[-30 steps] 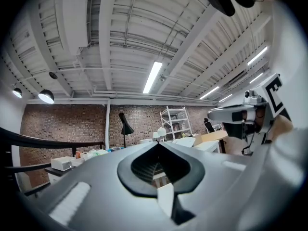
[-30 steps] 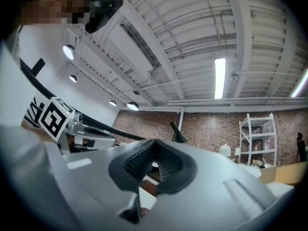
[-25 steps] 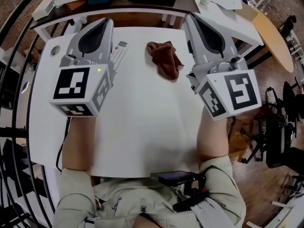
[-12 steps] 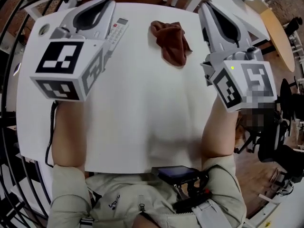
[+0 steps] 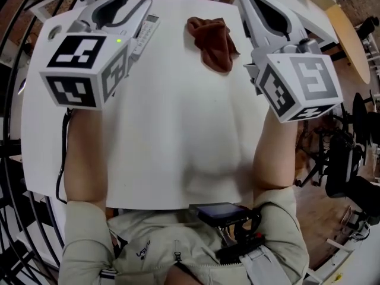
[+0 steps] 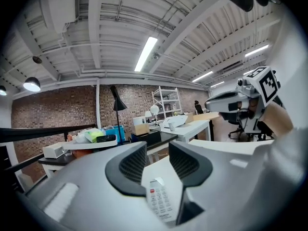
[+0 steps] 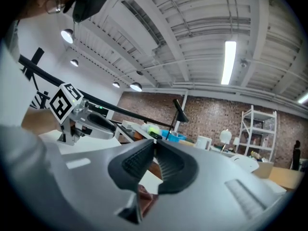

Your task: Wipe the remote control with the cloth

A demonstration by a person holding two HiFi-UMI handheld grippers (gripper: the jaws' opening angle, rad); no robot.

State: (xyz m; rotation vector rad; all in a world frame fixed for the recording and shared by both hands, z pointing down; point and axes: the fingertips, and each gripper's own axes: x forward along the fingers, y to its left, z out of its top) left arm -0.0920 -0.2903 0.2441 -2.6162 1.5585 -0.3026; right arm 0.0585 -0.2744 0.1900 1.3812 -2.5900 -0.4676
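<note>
A white remote control [image 5: 144,33] lies on the white table [image 5: 178,129] at the far left, and shows through the gap of my left gripper [image 6: 158,163] as a keypad [image 6: 161,202] below the pads. My left gripper [image 5: 135,6] hovers just left of it. Its jaws have just been opening and stand apart, with nothing pressed between them. A crumpled brown cloth [image 5: 212,42] rests at the far middle. My right gripper [image 5: 252,2] hangs just right of the cloth, shut and empty [image 7: 154,146], with the cloth [image 7: 147,198] below it.
Beyond the table's far edge stands a dark desk [image 6: 159,139] with boxes and a black lamp [image 6: 117,102]. A wooden tabletop [image 5: 347,43] and an office chair [image 5: 347,174] stand to the right. A black railing [image 5: 9,159] curves along the left.
Both grippers have sunk toward the table and tipped more level. The left jaws, shut before, now stand apart. The right jaws stay shut.
</note>
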